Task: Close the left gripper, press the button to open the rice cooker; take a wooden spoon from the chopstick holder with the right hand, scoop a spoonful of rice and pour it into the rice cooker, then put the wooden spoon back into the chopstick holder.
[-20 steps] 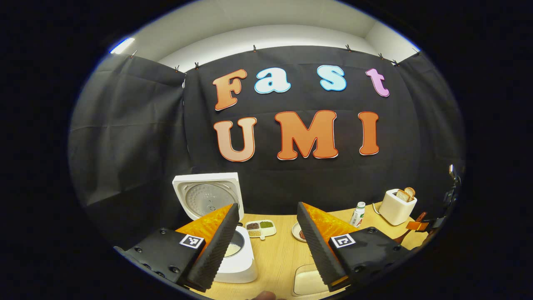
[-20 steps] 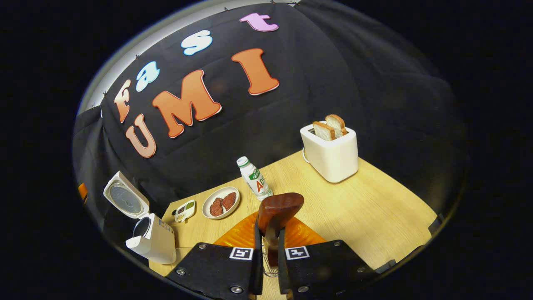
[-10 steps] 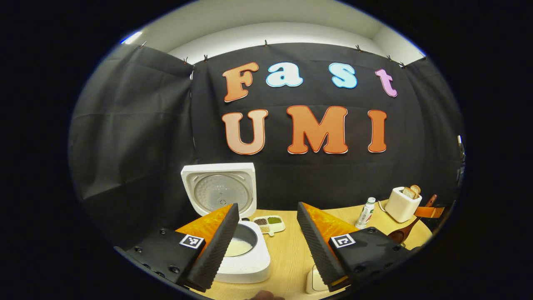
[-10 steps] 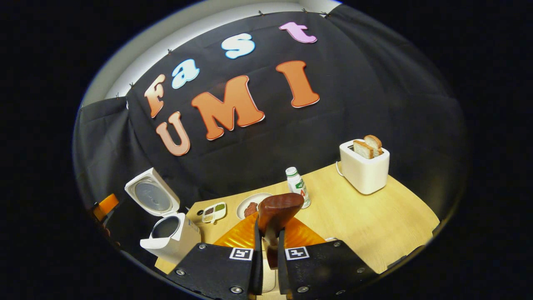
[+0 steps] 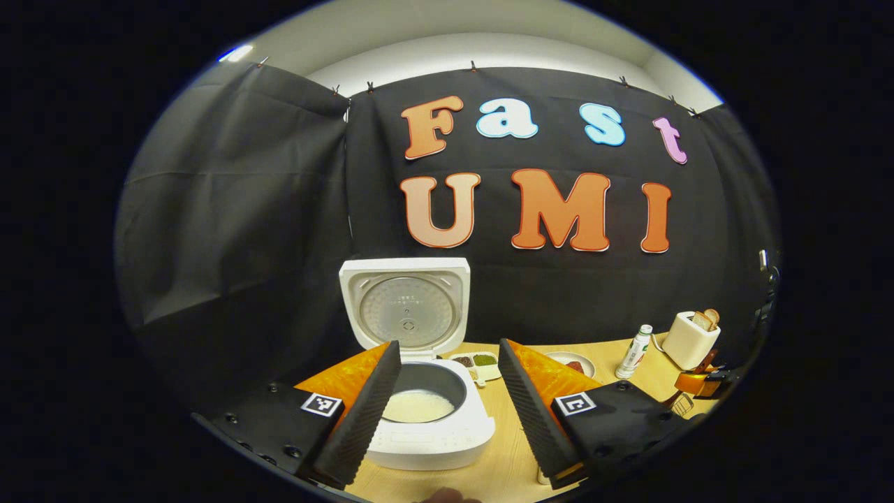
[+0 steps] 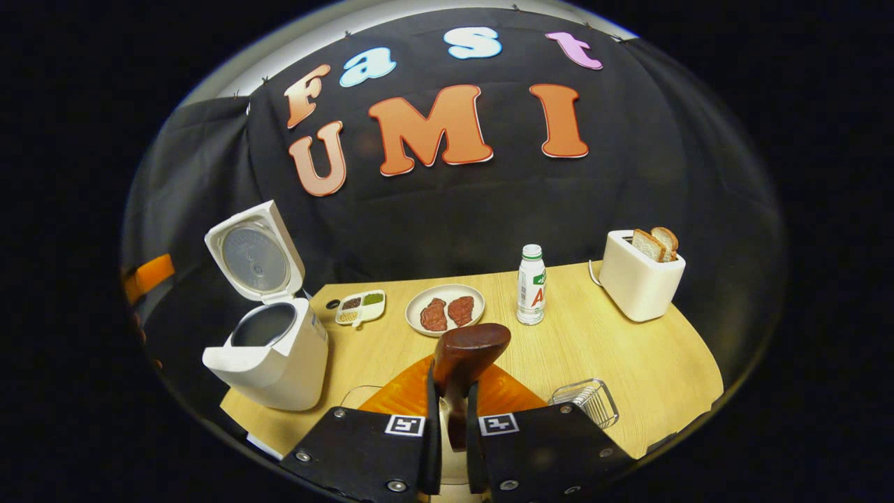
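The white rice cooker (image 5: 433, 436) stands open with its lid (image 5: 408, 311) upright and white rice in the pot (image 5: 418, 406). My left gripper (image 5: 448, 349) hangs open in front of it, its fingers framing the pot without touching. My right gripper (image 6: 450, 395) is shut on the handle of the dark wooden spoon (image 6: 469, 347), whose bowl points up over the table. The wire chopstick holder (image 6: 587, 399) stands just right of those fingers. The open rice cooker (image 6: 269, 353) is at the table's left end in the right gripper view.
On the wooden table (image 6: 628, 356) sit a plate of meat (image 6: 445, 311), a small divided dish (image 6: 360, 307), a white bottle (image 6: 531, 285) and a toaster with bread (image 6: 639, 279). A clear container's rim (image 6: 357, 392) peeks out left of my right fingers.
The left gripper swung so the cooker now sits between its fingers. The right gripper turned level with the spoon still held, bringing the chopstick holder into view.
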Available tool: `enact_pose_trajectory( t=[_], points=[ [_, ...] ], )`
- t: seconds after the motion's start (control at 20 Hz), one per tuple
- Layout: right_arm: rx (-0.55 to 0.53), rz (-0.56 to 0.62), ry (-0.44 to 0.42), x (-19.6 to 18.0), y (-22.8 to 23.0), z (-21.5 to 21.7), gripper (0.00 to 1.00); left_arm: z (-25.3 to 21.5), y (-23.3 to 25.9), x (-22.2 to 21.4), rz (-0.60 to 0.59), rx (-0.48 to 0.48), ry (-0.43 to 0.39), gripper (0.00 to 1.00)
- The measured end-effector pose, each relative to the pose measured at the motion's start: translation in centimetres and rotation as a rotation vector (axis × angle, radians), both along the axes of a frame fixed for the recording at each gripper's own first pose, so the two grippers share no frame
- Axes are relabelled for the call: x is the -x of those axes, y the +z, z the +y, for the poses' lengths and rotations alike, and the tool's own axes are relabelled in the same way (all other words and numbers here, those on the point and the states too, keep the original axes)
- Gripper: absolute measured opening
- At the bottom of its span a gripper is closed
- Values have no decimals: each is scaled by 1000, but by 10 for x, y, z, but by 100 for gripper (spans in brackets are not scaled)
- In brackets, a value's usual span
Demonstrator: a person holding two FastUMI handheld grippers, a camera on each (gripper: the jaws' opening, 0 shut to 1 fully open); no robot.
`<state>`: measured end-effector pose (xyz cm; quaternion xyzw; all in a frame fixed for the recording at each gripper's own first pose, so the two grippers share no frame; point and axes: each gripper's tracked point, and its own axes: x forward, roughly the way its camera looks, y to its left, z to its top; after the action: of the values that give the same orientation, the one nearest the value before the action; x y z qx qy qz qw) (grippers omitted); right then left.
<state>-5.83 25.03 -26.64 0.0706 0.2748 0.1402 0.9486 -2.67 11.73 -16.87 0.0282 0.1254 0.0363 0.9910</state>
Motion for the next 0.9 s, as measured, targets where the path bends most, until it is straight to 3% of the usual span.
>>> enact_pose_trajectory(
  t=[0.6, 0.7, 0.9],
  points=[
    [313, -88, 89, 7, -44, 28, 14, 45, -18, 6, 54, 12, 75, 95],
    [333, -76, 122, 15, -57, 36, 14, 45, -20, 5, 61, 15, 76, 95],
    [307, -88, 108, 20, -58, 38, 14, 39, -26, 3, 86, 27, 66, 95]
  ],
)
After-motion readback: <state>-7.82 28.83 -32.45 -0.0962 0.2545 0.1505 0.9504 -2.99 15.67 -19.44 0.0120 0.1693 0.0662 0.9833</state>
